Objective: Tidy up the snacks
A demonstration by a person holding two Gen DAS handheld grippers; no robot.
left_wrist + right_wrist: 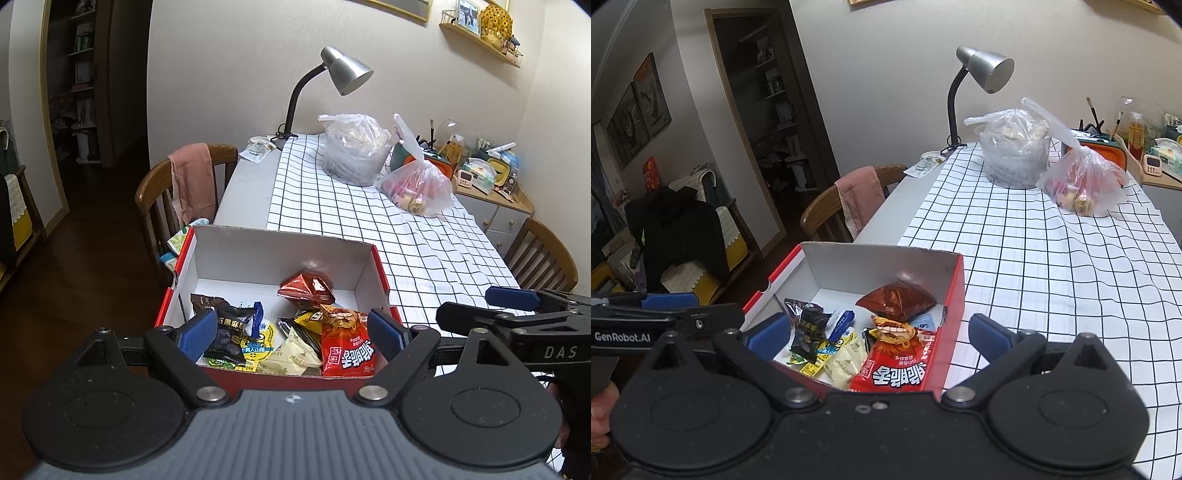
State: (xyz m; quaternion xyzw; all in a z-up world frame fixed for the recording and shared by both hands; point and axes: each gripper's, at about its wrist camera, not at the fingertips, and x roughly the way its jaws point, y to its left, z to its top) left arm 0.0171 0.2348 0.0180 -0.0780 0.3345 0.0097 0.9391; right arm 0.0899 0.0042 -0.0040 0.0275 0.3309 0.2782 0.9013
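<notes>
The snacks lie heaped in the near half of the box (284, 258), an open red carton with white inside walls at the near left corner of the desk (424, 236); the far half of its floor is bare save for a dark red pouch (306, 288) resting about midway; the box sits straight ahead of and below the left tool (291, 330), whose blue pads frame the heap from either side without touching anything, so this hand looks the nearer and better lined up; the red packet (347, 345) lies at the right end of the heap with its long axis running away from the tool, beside a pale wrapper (291, 354), a yellow packet (258, 341) and a black packet (225, 317); the right tool (881, 332) hangs over the box's right near corner, its left pad above the snacks and its right pad out over the cloth; both tools stand wide and empty, side by side, tilted down and forward toward the box; I judge any reach into the heap would be a short forward dip.
</notes>
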